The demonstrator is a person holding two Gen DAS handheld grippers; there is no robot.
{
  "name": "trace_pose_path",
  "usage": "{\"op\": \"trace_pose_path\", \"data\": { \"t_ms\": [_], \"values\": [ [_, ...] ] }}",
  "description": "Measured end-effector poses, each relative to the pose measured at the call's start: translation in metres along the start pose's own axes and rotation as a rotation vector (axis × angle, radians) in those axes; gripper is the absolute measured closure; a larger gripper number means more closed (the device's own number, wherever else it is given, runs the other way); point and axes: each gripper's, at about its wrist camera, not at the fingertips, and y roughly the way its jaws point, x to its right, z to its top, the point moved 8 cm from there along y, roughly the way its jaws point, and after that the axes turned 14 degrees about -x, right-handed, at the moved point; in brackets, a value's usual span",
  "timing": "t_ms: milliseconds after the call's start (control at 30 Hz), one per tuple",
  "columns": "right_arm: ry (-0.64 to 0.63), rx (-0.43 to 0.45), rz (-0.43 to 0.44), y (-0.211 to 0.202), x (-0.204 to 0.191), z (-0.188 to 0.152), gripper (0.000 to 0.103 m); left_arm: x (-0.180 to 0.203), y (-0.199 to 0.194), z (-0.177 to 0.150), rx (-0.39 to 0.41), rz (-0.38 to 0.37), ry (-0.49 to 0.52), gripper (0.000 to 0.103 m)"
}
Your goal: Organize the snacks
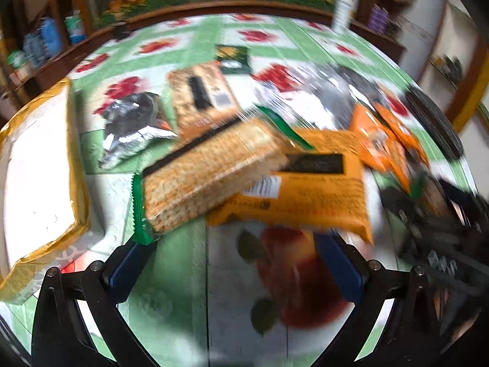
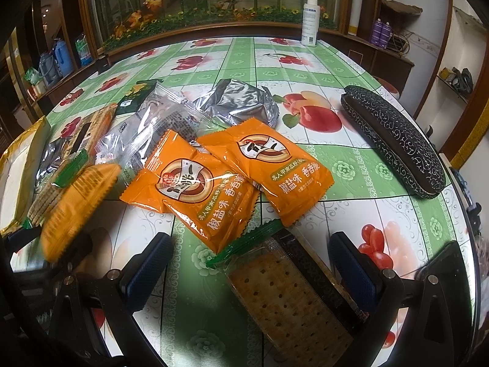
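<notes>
My right gripper [image 2: 250, 269] is wide apart, and a cracker pack [image 2: 287, 293] lies between its jaws, long axis along my fingers. My left gripper [image 1: 235, 263] is also apart; the other packs [image 1: 214, 171] lie just ahead.

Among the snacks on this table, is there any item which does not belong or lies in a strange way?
Yes. A black patterned glasses case lies on the right side of the table, apart from the snacks; it is no snack. Also, a cracker pack leans tilted on an orange pack instead of lying flat.
</notes>
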Motion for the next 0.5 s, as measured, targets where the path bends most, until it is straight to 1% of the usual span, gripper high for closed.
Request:
{"op": "trace_pose_path", "data": {
  "t_ms": [133,200,233,333,400,500],
  "values": [
    [-0.003,0.000,0.001,0.000,0.000,-0.001,0.000,0.002,-0.005,-0.020,-0.011,-0.019,0.067,0.000],
    [-0.004,0.000,0.002,0.000,0.000,0.000,0.000,0.001,-0.009,-0.032,0.033,-0.037,0.084,0.000],
    [-0.009,0.000,0.004,0.000,0.000,-0.001,0.000,-0.001,-0.013,-0.036,0.020,-0.034,0.090,0.000],
    [-0.026,0.000,0.010,-0.001,-0.003,-0.001,0.000,-0.010,-0.026,-0.046,0.029,-0.088,0.078,0.000],
    [-0.046,-0.003,0.017,-0.001,-0.007,-0.003,0.000,-0.018,-0.034,-0.050,0.045,-0.098,0.062,0.000],
    [-0.083,-0.006,0.030,-0.004,-0.014,-0.007,0.000,-0.028,-0.042,-0.051,0.053,-0.112,0.046,0.006]
  ]
}}
